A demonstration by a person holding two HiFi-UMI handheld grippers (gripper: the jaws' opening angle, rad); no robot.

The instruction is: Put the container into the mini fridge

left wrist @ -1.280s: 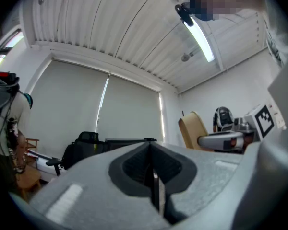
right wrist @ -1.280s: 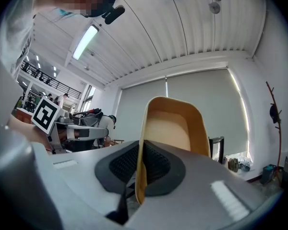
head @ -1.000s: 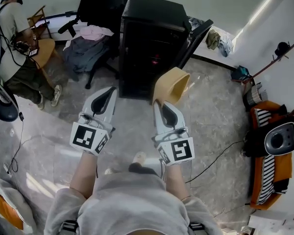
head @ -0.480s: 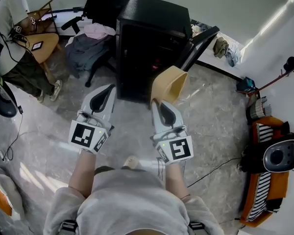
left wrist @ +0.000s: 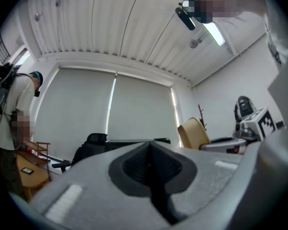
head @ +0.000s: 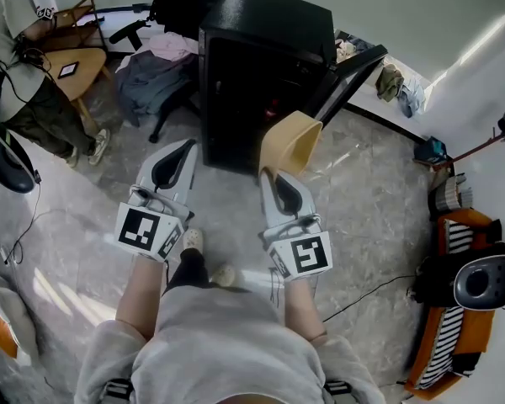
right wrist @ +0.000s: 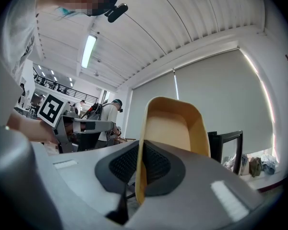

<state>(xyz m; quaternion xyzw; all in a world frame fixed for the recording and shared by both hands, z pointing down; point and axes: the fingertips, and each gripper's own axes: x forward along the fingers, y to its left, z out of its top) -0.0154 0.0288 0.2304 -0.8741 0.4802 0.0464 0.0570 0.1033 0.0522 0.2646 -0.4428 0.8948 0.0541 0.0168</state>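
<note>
A tan open container is pinched by its rim in my right gripper, which holds it up in front of the black mini fridge. The fridge door stands open to the right and the inside is dark. From the right gripper view, the container rises from the shut jaws, its hollow side facing the camera. My left gripper is shut and empty, level with the right one, left of the container. In the left gripper view its jaws meet with nothing between them.
A black office chair draped with clothes stands left of the fridge. A person sits at a small wooden table far left. An orange-and-black machine is at the right wall. Cables run over the marble floor.
The fridge has drawn slightly nearer and higher in the head view as the person steps forward. Both grippers keep their hold and spacing; a foot now shows below the left gripper.
</note>
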